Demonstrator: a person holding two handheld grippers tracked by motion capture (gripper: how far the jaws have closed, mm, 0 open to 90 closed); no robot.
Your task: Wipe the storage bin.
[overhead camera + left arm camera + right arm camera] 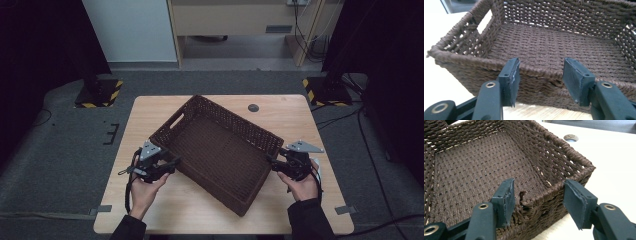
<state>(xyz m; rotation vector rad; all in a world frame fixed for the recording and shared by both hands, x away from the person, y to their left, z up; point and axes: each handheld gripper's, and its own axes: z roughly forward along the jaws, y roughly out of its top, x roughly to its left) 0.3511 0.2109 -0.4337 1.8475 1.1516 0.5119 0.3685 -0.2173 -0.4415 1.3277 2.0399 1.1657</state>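
— Currently: left tool (167,164) and right tool (276,164) gaping at opposite ends of basket (215,145), rim between pads, unpinched. Basket askew on surface (150,112).
— Risky: uneven closing, frayed weave slipping, basket tipping.

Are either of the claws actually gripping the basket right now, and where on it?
Neither. The left claw and the right claw each stand open at the basket's rim, pads not pressing it.

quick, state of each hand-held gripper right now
left hand-held gripper: open, jaws straddling the woven basket rim, pads not pressing it
right hand-held gripper: open, jaws at the basket's corner, holding nothing
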